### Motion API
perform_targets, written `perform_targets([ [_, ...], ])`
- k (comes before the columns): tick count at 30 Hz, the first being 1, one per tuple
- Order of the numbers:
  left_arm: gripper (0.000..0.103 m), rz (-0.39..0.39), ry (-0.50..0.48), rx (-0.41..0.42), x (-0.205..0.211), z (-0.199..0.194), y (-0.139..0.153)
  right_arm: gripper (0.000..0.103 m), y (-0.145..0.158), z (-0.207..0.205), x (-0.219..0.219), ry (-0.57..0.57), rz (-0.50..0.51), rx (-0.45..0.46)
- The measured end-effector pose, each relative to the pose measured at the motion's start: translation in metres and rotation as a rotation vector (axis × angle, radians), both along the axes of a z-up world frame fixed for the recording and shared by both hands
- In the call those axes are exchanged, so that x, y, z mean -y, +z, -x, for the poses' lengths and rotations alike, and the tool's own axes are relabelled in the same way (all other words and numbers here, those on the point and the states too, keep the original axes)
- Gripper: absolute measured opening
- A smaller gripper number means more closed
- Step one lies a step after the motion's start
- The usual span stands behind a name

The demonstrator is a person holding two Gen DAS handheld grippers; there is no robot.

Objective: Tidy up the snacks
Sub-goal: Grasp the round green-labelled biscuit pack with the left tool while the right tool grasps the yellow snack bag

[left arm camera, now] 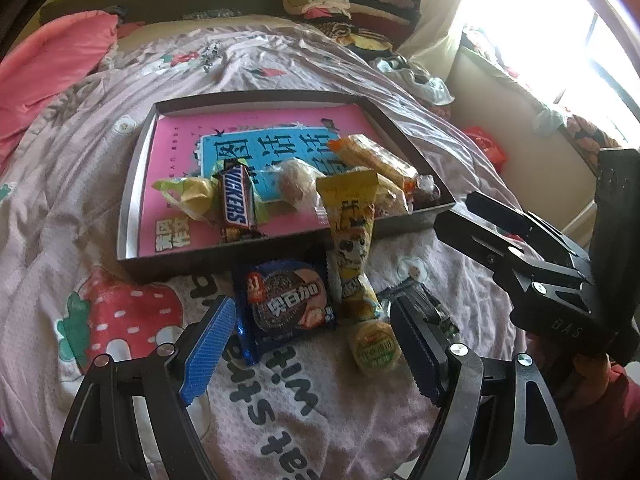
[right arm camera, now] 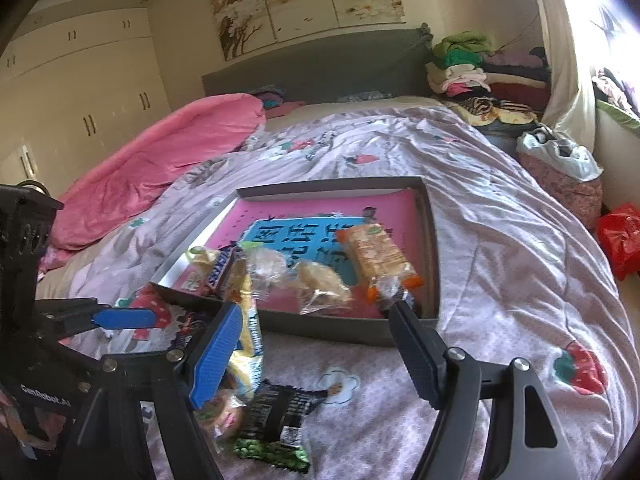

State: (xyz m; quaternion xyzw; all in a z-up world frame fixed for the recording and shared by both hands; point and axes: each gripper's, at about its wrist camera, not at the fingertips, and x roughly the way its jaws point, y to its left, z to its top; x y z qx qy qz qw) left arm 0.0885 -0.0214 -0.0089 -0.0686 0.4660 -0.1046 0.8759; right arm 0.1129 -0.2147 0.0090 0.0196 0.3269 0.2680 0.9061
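Note:
A dark shallow tray with a pink liner lies on the bed. In it are a Snickers bar, an orange-ended cracker pack and clear-wrapped pastries. A long yellow packet leans over the tray's near rim. On the quilt lie a blue cookie pack, a round green-labelled snack and a dark packet. My left gripper is open over the cookie pack. My right gripper is open above the dark packet.
The bed has a pink strawberry-print quilt and a pink duvet at the far left. Clothes are piled by the headboard. A red bag and a plastic bag sit off the right side.

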Motion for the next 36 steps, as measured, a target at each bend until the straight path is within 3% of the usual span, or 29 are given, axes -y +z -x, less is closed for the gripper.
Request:
perform_targets([
  [11,0.081,0.004,-0.039,-0.032,0.01,0.01,-0.009,0.075,-0.002,0.002,-0.009,0.053,-0.01,-0.017],
  [28,0.079,0.138,-0.085,-0.141,0.032,0.017,-0.04,0.075,-0.016,-0.005,-0.026,0.159,-0.055,-0.122],
  [30,0.069,0.155,-0.09,-0.15,0.034,0.015,-0.043,0.072,-0.02,-0.007,-0.033,0.175,-0.053,-0.138],
  [32,0.067,0.166,-0.093,-0.158,0.036,0.013,-0.046,0.061,-0.024,-0.01,-0.039,0.2,-0.057,-0.158],
  [36,0.062,0.183,-0.095,-0.169,0.038,0.009,-0.05,0.053,-0.034,-0.016,-0.049,0.213,-0.036,-0.197],
])
